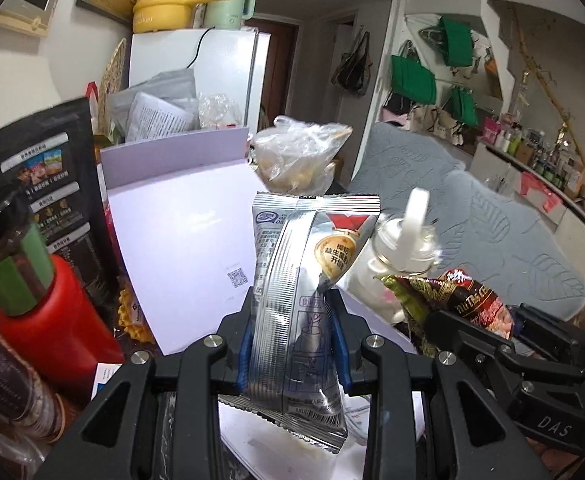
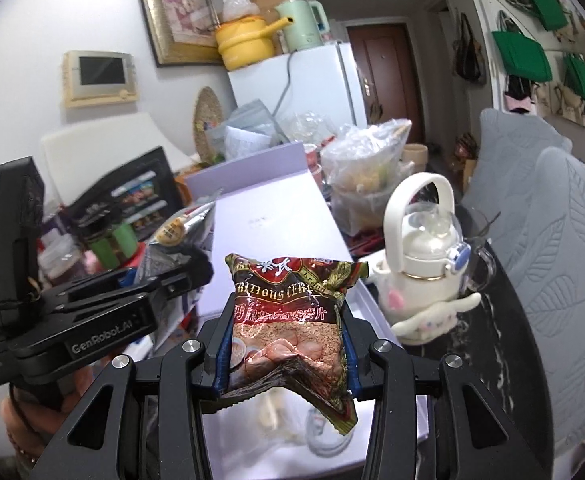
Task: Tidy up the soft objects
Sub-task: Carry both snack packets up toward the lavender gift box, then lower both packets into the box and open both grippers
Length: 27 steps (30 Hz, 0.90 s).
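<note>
The left gripper (image 1: 292, 320) is clenched on a silver foil sachet (image 1: 292, 300), its blue-padded fingers (image 1: 245, 344) pressing both flat faces low on the pack, which stands upright above the lilac gift box (image 1: 184, 216). The right gripper (image 2: 286, 340) is clamped on a maroon cereal packet (image 2: 292, 320), held upright over the near end of the same box; the packet's lower corner is folded and creased under the squeeze.

Both packs look light, thin and crinkly. The glossy film is probably slippery, so a hold across the filled middle seems safer than one on the sealed edge. The contents would likely shift and crush under hard pressure.

The lilac gift box lies on a dark, marbled surface (image 2: 504, 360). To the right of the box stands a white kettle-shaped bottle with a plush sleeve (image 2: 424, 264); beyond the box sits a clear plastic bag (image 2: 368, 160); to its left a red bottle (image 1: 52, 312). Behind the box rises a white fridge (image 2: 304, 84) topped by a yellow pot (image 2: 244, 44).
</note>
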### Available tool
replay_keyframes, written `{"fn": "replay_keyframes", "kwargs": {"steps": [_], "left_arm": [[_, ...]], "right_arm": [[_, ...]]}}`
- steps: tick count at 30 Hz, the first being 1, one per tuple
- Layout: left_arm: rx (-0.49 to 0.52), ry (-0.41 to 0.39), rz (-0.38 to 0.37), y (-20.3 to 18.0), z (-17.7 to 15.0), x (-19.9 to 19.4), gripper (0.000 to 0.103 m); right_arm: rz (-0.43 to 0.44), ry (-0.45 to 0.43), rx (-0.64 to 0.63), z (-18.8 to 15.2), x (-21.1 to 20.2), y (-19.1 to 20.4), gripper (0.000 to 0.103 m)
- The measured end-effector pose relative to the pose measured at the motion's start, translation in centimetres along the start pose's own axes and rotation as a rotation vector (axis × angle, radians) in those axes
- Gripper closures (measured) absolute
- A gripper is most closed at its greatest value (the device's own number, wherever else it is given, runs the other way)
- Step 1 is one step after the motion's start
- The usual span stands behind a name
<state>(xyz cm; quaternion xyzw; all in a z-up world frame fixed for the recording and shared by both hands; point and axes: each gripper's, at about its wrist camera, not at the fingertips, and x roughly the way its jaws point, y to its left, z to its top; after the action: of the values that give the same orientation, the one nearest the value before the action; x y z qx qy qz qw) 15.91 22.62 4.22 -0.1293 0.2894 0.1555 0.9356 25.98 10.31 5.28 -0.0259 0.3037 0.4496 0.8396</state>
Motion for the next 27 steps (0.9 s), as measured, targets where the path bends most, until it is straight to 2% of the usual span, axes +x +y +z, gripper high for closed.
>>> {"fn": "replay_keyframes", "kwargs": {"steps": [4, 10, 14, 19, 23, 25, 27], "left_arm": [[-0.006, 0.085, -0.011, 0.5, -1.1, 3.0, 0.071], [0.005, 0.17, -0.015, 0.4, -2.4, 5.7, 0.071], [0.005, 0.194, 0.003, 0.4, -2.6, 6.3, 0.071], [0.01, 0.183, 0.005, 0.5, -2.5, 6.2, 0.071], [-0.008, 0.23, 0.009, 0.9, -2.5, 6.7, 0.07], [-0.003, 0.24, 0.043, 0.9, -2.5, 7.1, 0.068], [0.005, 0.251, 0.084, 0.9, -2.5, 7.4, 0.059]], "right_arm": [[-0.013, 0.043, -0.013, -0.1, 2.1, -0.9, 0.061], [-0.027, 0.11, -0.005, -0.9, 4.5, -2.0, 0.061], [-0.029, 0.134, -0.003, -1.3, 5.2, -2.3, 0.061], [-0.031, 0.152, -0.003, -1.4, 5.7, -2.3, 0.06], [-0.027, 0.161, 0.012, -1.3, 5.8, -2.3, 0.059], [-0.037, 0.171, 0.008, -1.2, 5.9, -2.3, 0.053], [-0.053, 0.167, 0.002, -1.3, 5.8, -2.3, 0.045]]}}
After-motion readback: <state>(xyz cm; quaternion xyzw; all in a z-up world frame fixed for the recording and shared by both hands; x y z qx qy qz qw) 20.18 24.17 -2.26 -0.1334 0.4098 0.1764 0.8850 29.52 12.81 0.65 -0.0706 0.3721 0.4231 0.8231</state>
